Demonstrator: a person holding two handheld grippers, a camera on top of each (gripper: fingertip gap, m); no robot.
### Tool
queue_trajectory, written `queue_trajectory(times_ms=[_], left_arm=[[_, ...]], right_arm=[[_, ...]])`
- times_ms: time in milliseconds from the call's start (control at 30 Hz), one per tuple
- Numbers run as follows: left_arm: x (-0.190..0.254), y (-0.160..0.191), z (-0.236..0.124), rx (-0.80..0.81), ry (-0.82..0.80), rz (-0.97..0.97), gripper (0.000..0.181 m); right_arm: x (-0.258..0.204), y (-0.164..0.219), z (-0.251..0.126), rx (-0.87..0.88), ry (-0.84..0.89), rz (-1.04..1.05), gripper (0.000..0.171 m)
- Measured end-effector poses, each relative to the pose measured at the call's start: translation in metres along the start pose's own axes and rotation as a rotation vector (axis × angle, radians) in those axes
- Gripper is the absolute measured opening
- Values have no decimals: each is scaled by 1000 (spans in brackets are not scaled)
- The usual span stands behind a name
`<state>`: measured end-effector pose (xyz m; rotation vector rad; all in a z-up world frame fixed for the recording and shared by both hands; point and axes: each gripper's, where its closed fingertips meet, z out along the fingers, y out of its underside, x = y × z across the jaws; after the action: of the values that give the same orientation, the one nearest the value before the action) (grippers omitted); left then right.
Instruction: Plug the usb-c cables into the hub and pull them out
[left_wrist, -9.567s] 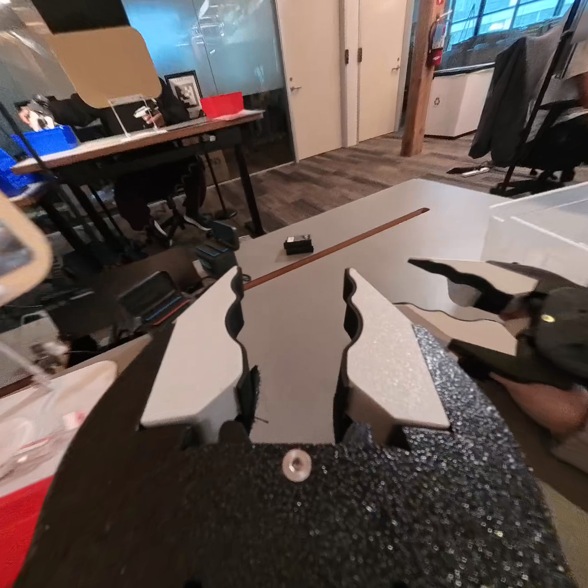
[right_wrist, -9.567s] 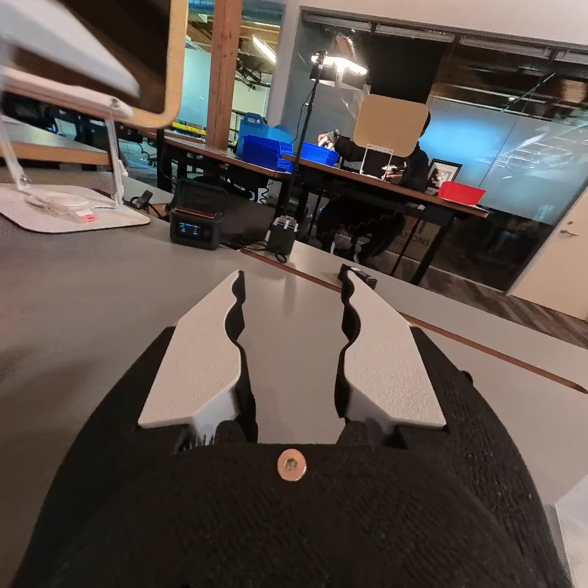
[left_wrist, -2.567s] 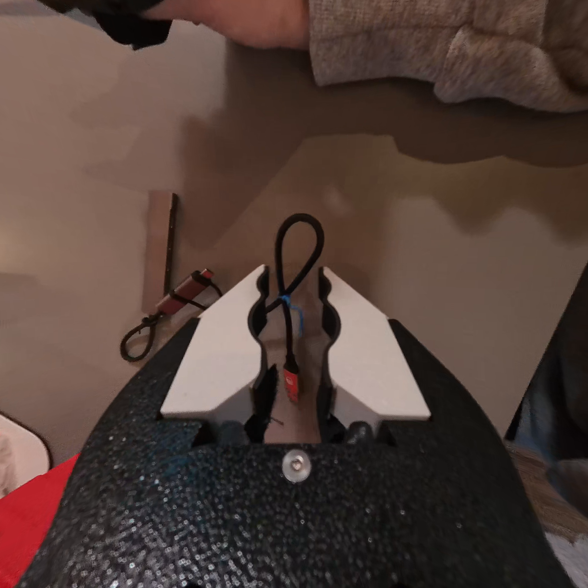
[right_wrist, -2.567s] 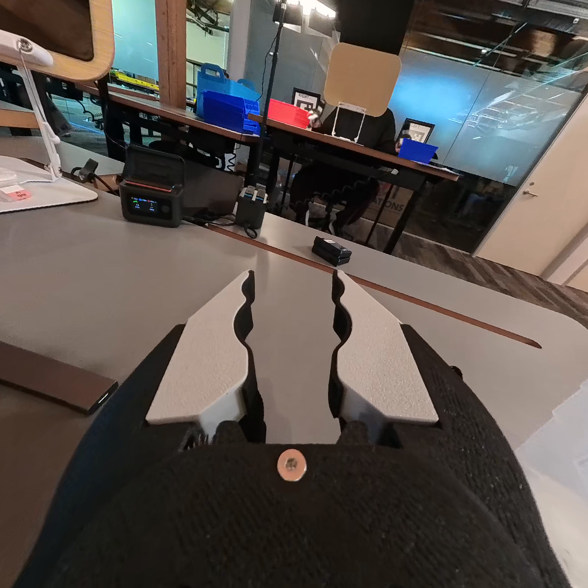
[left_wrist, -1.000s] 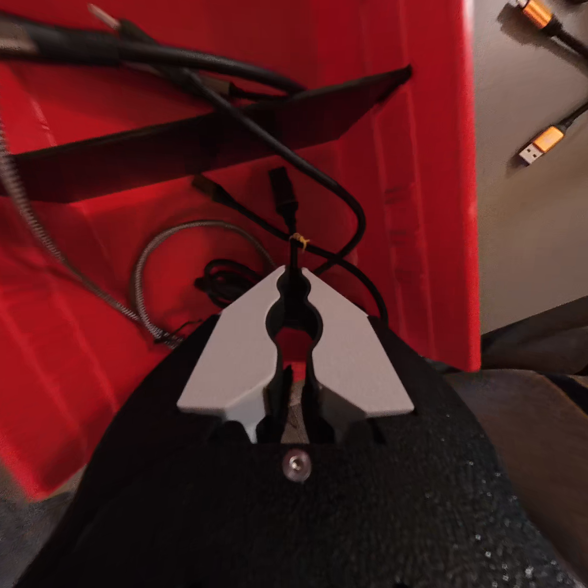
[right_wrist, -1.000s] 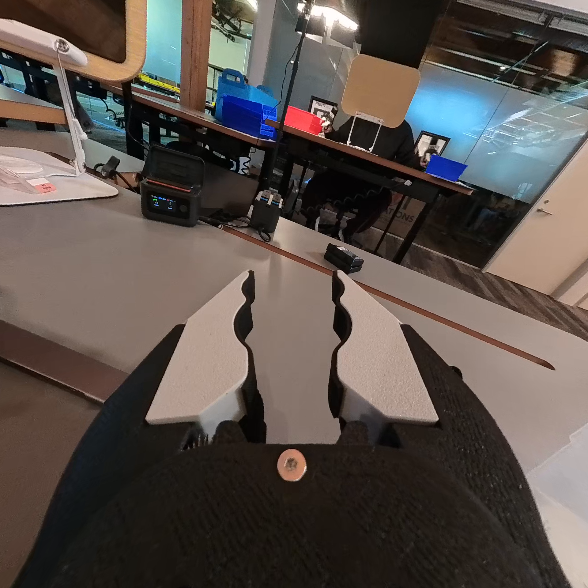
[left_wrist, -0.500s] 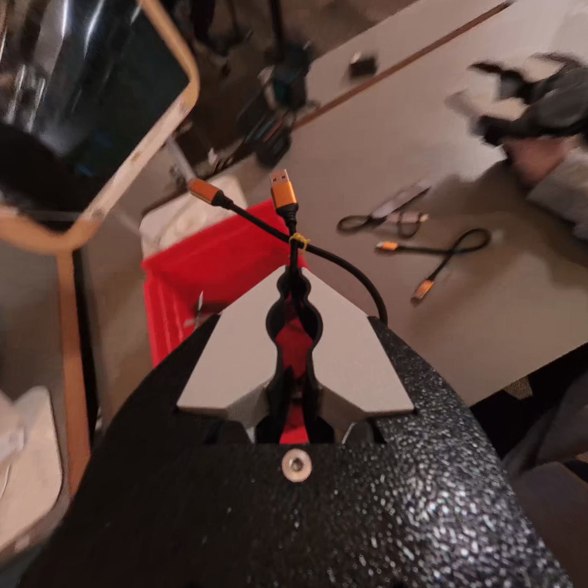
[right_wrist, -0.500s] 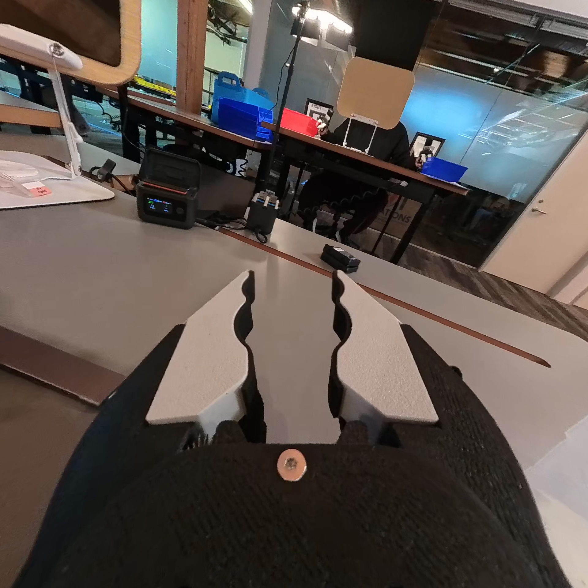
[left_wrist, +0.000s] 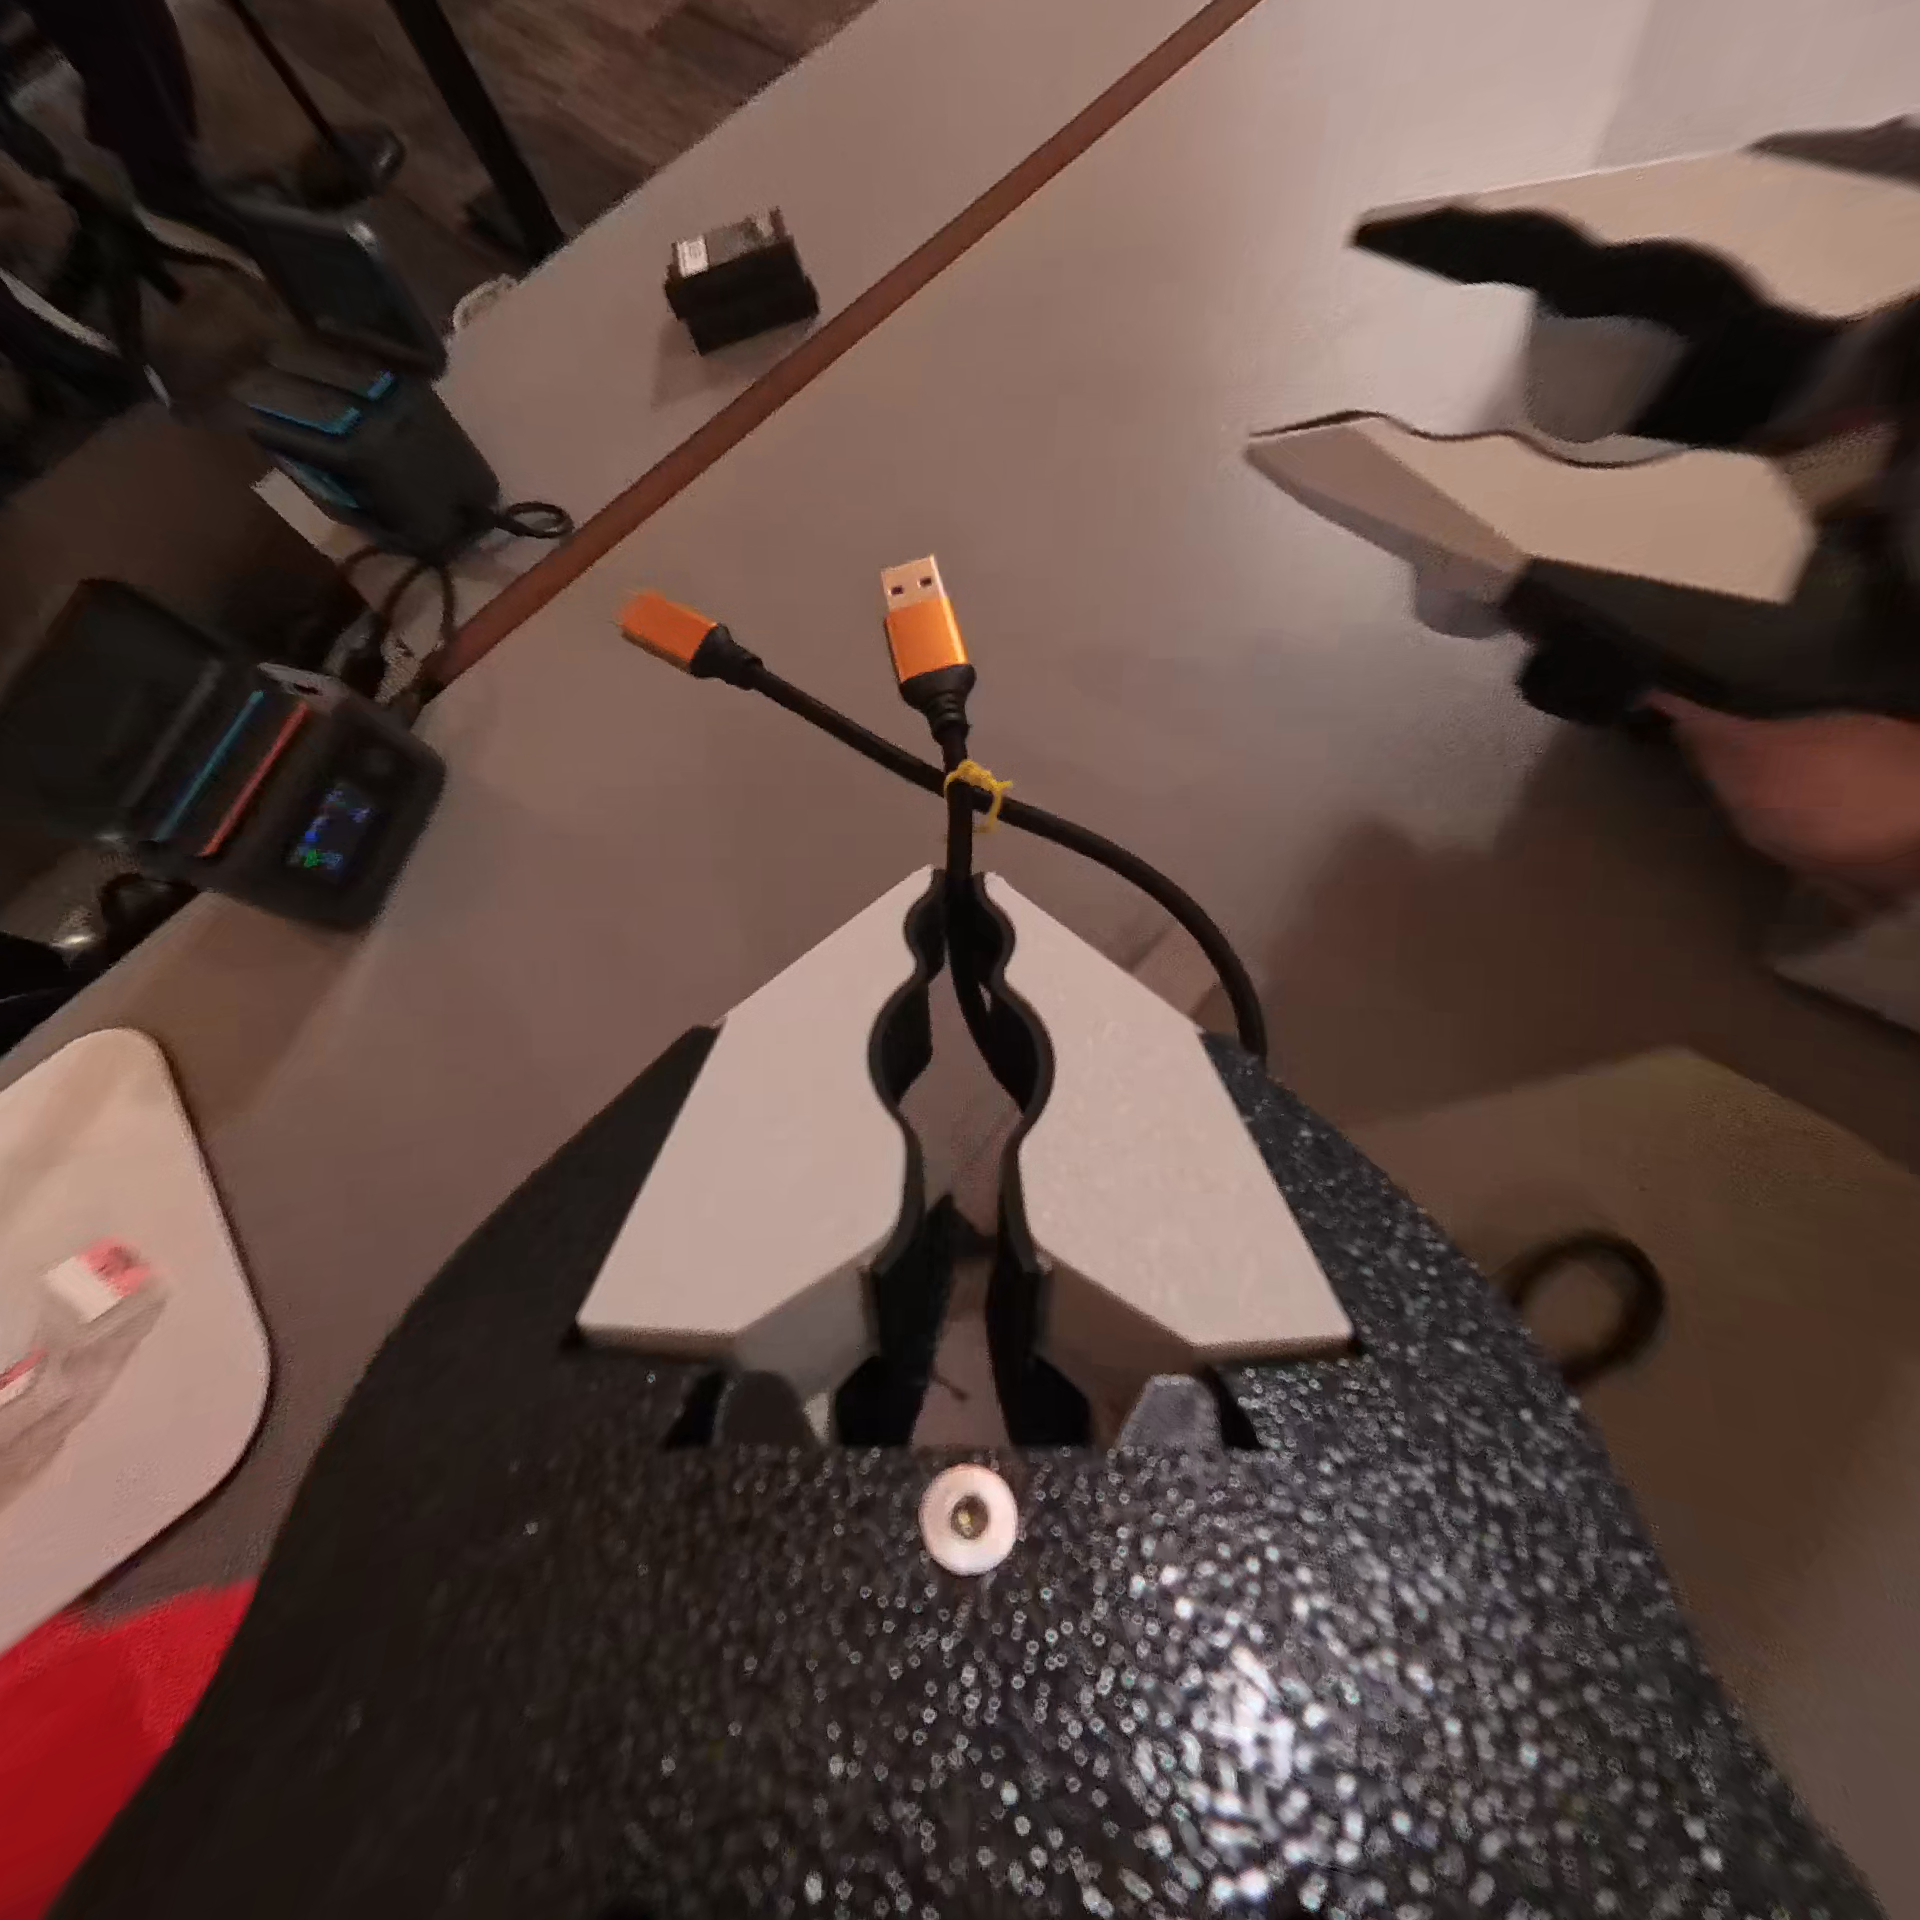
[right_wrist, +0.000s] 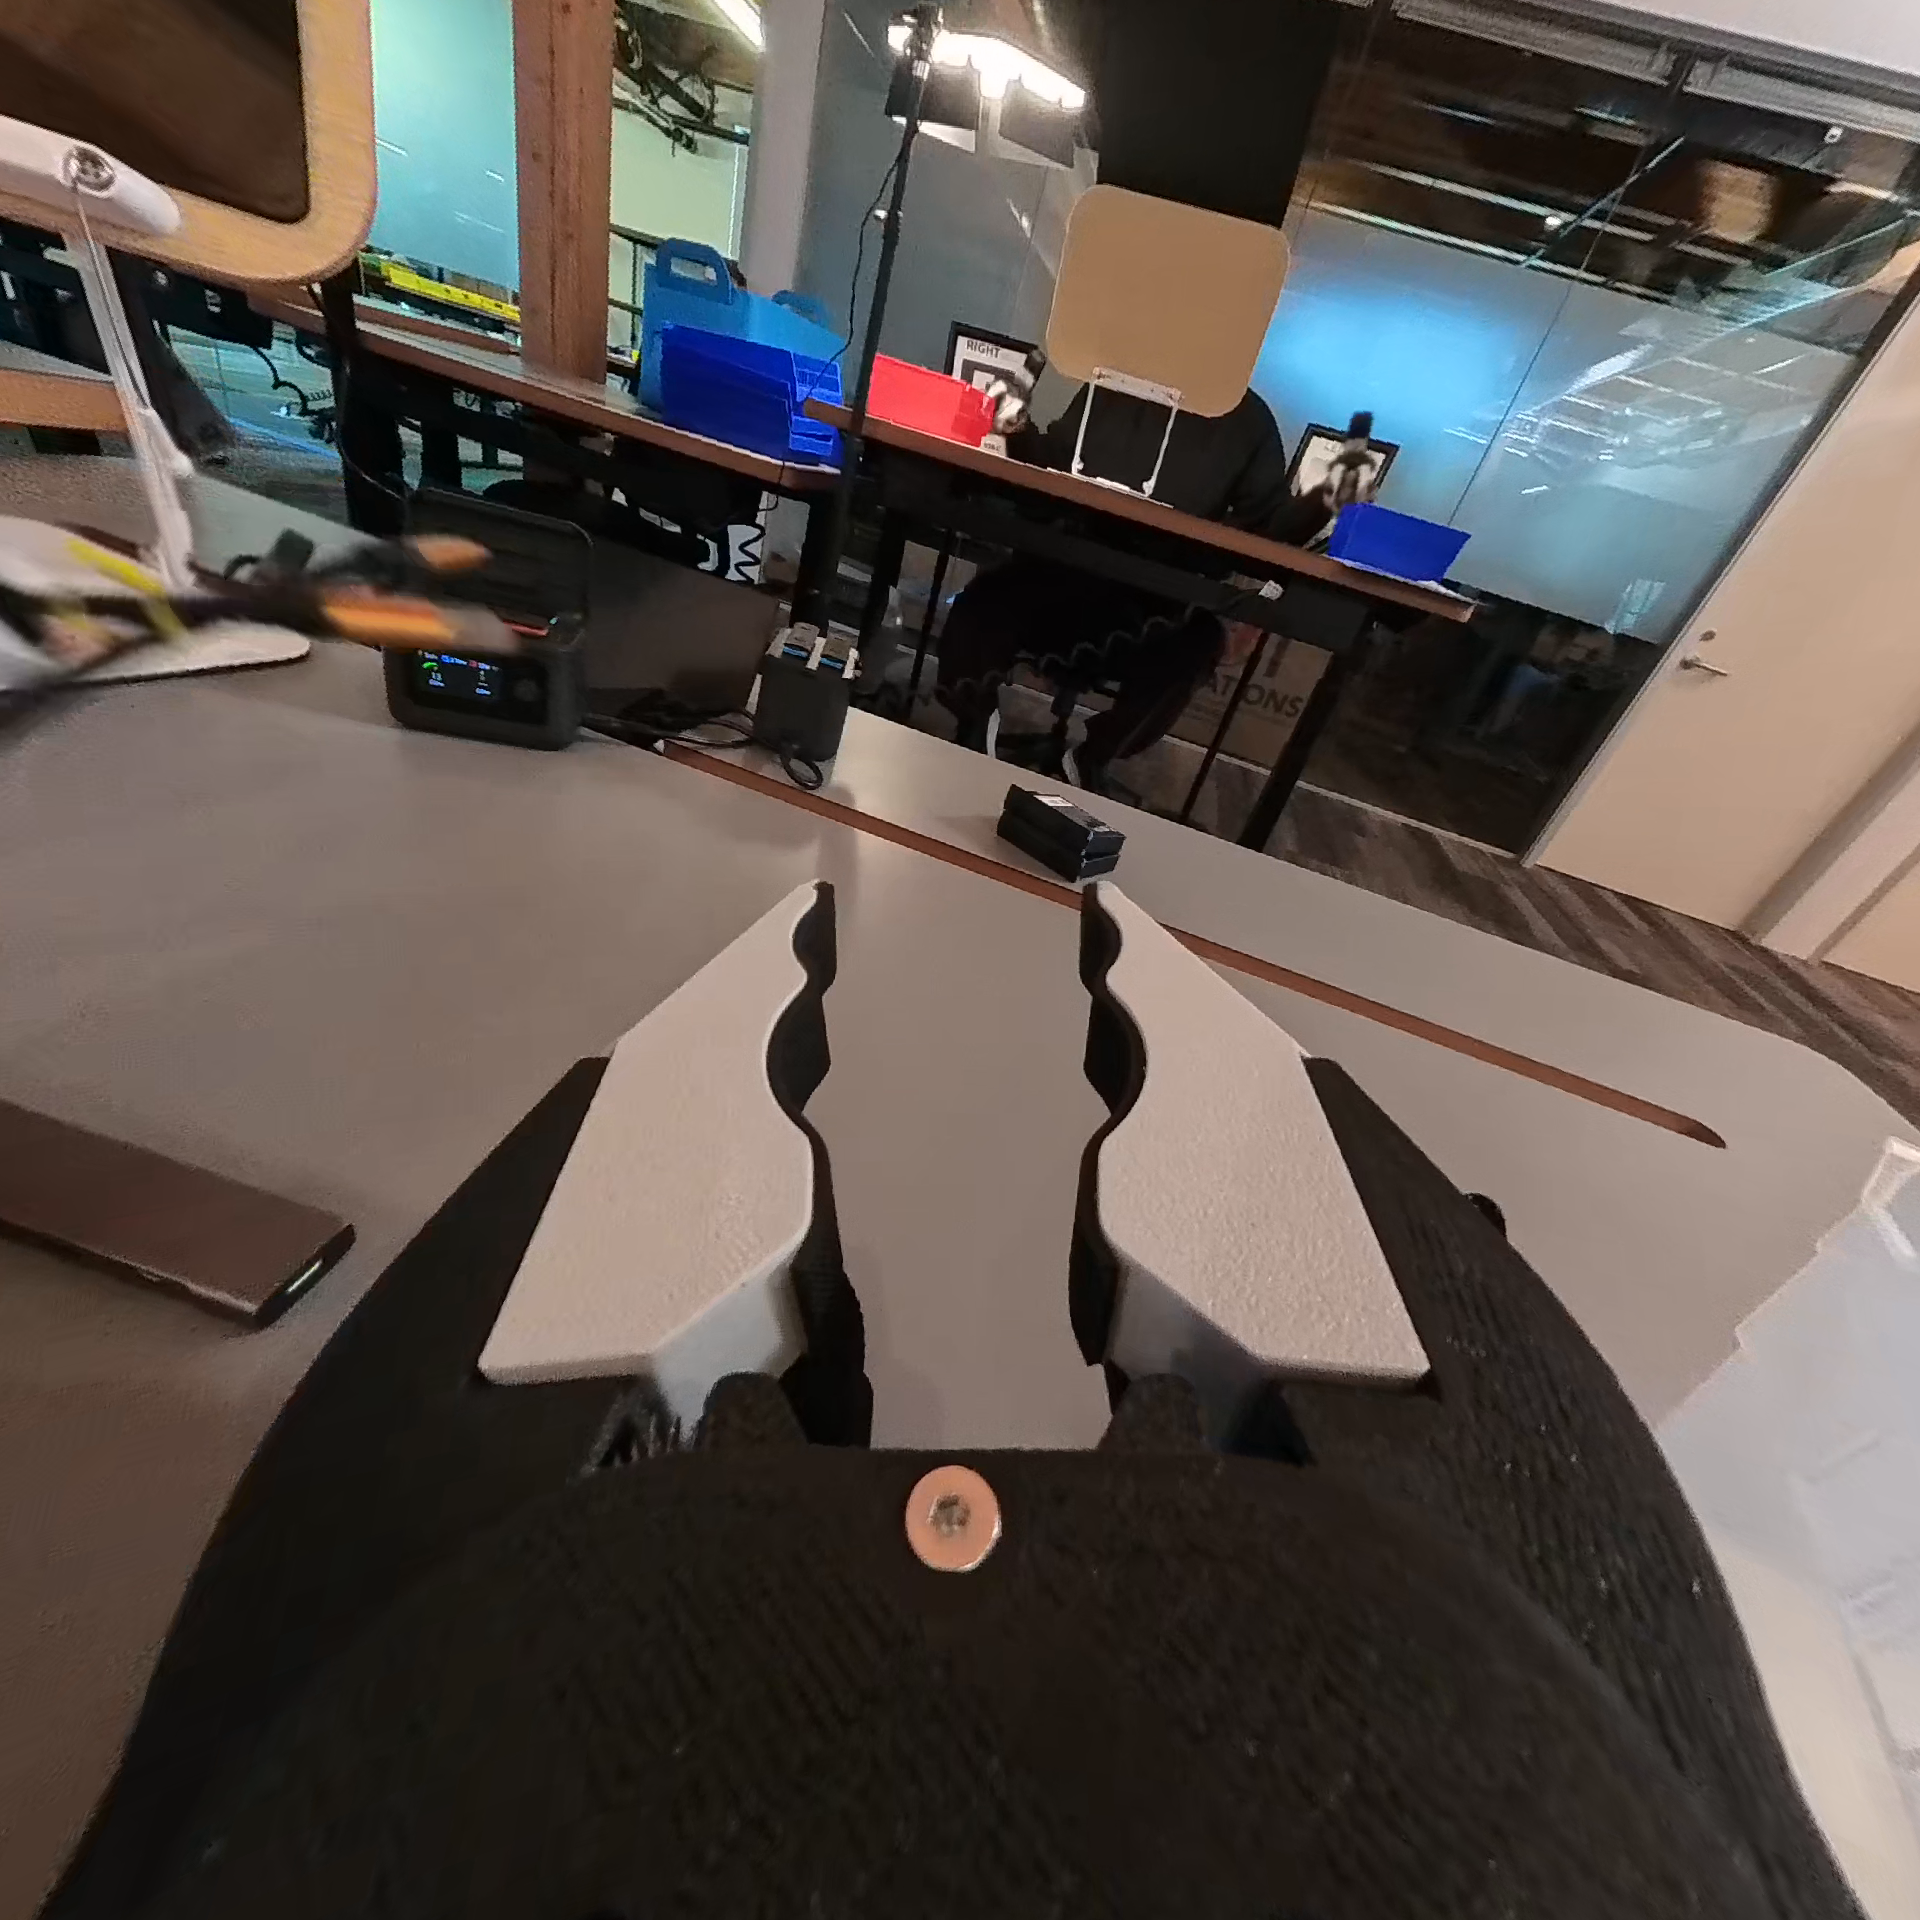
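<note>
I see grey table (right_wrist: 312, 935), glass-walled office | left gripper (left_wrist: 956, 883) clamps black cable (left_wrist: 1091, 842) | right gripper (right_wrist: 956, 904) parted, empty

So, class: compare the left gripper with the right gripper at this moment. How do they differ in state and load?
The left gripper has its jaws shut on the black cable with orange plugs; the right gripper has its jaws apart and holds nothing. The left gripper carries the cable above the table; between the right one's jaws only bare table shows. Both share pale grey wavy-edged jaws on black bodies.

two wrist cameras, each looking forward along its own fingers

both face the grey table (left_wrist: 1195, 343), sharing the small black box (left_wrist: 740, 278) (right_wrist: 1060, 831).
</note>
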<state>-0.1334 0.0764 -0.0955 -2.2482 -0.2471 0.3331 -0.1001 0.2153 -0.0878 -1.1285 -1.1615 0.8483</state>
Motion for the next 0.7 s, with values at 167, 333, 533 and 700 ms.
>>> queue_trajectory(times_ms=[167, 333, 533, 700], left_arm=[[-12, 2, 61, -45, 10, -58, 1], [-13, 2, 85, -19, 31, -83, 8], [-36, -6, 33, 244, -105, -45, 50], [-24, 2, -31, 527, -54, 78, 51]], right_arm=[[-4, -2, 1, 1, -13, -6, 45], [-17, -6, -2, 12, -66, -56, 45], [-51, -18, -11, 87, -252, -115, 48], [-100, -26, -32, 147, -555, -170, 49]])
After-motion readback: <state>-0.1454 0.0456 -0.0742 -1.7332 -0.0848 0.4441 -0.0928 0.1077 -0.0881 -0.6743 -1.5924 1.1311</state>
